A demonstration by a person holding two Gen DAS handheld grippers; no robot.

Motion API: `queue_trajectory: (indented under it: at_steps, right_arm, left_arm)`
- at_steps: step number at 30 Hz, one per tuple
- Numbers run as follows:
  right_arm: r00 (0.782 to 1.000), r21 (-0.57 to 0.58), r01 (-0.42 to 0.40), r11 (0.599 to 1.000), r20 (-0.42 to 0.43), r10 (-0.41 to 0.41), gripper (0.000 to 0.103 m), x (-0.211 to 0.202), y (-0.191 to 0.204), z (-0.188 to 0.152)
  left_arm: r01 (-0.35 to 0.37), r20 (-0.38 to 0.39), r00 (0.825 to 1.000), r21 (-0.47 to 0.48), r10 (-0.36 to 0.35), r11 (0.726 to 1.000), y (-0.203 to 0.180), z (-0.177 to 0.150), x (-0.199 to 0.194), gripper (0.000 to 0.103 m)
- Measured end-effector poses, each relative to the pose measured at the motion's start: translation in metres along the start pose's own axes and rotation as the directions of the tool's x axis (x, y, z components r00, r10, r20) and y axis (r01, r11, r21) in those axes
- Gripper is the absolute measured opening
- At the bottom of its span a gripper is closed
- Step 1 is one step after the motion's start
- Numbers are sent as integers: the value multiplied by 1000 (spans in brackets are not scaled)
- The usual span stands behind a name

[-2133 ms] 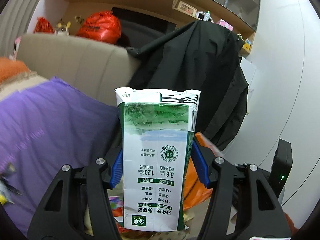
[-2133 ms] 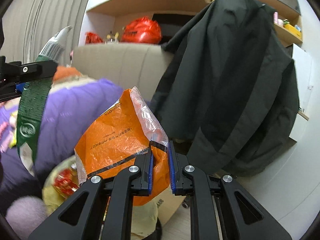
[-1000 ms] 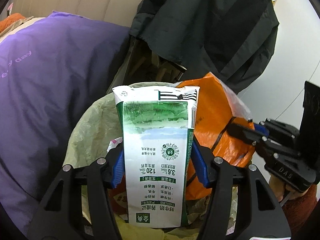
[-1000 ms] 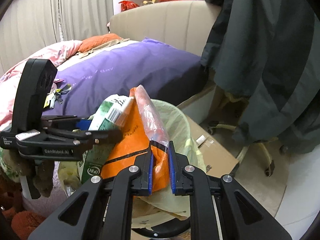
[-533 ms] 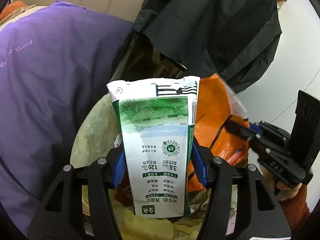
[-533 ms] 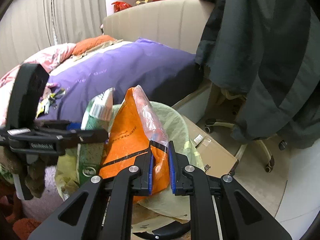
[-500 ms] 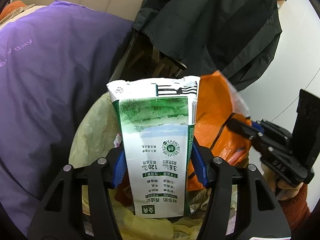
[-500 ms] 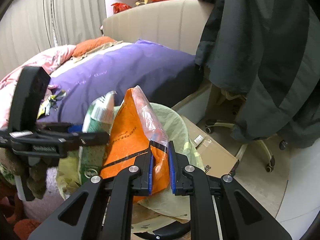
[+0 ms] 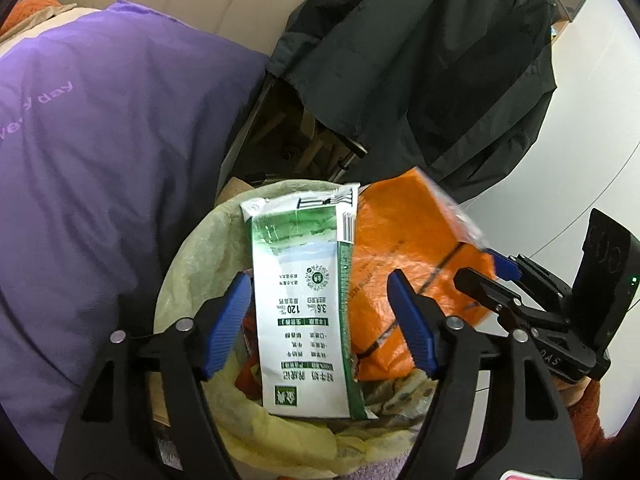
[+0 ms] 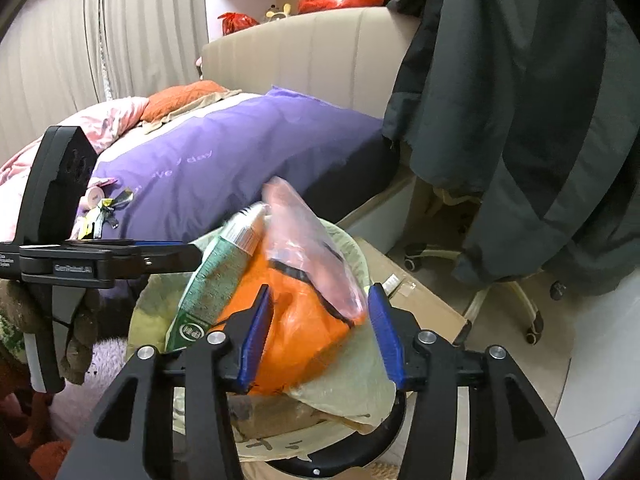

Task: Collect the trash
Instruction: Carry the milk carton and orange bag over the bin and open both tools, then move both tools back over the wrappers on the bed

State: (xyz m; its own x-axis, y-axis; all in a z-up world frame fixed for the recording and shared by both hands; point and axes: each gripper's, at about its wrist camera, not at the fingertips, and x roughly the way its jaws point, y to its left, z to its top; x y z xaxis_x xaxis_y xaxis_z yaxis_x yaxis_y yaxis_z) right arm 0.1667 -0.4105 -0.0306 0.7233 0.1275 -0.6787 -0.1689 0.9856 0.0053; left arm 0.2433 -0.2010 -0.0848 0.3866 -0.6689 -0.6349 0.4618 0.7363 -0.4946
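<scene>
A green and white milk carton (image 9: 308,312) lies loose in the mouth of the trash bin (image 9: 188,256), which is lined with a pale yellow bag. My left gripper (image 9: 320,316) is open around the carton, its blue pads clear of it. An orange plastic bag (image 9: 408,264) rests beside the carton in the bin. My right gripper (image 10: 320,332) is open, with the orange bag (image 10: 300,320) free between its pads. The carton (image 10: 216,280) leans against the bag in the right wrist view, where the bin rim (image 10: 360,368) shows below.
A bed with a purple duvet (image 10: 240,160) lies left of the bin. A dark jacket (image 10: 540,120) hangs over a swivel chair at the right. A flat cardboard box (image 10: 420,308) lies on the floor behind the bin. Small scraps (image 10: 104,208) lie on the duvet.
Both grippers have opened. The carton and the orange bag have dropped from the pads into the bin mouth.
</scene>
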Motion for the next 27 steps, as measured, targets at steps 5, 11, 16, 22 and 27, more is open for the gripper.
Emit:
queue_trajectory:
  at_steps: [5, 11, 16, 22, 27]
  right_arm:
    - [998, 6, 46, 999, 46, -46, 49, -19, 7, 5]
    - [989, 31, 61, 998, 136, -65, 53, -53, 22, 18]
    - [981, -1, 36, 999, 190, -35, 62, -73, 51, 27]
    - [978, -73, -51, 996, 199, 64, 62, -77, 100, 41]
    - [980, -129, -34, 991, 192, 59, 62, -66, 143, 52]
  left_arm:
    - [-60, 70, 996, 37, 57, 998, -8, 0, -31, 68]
    - [-175, 181, 970, 64, 161, 982, -8, -5, -84, 68]
    - [-243, 237, 945, 50, 225, 969, 9, -13, -133, 68]
    - [-354, 280, 898, 0, 340, 935, 56, -23, -199, 68]
    - [-432, 320, 846, -58, 427, 900, 101, -28, -253, 68]
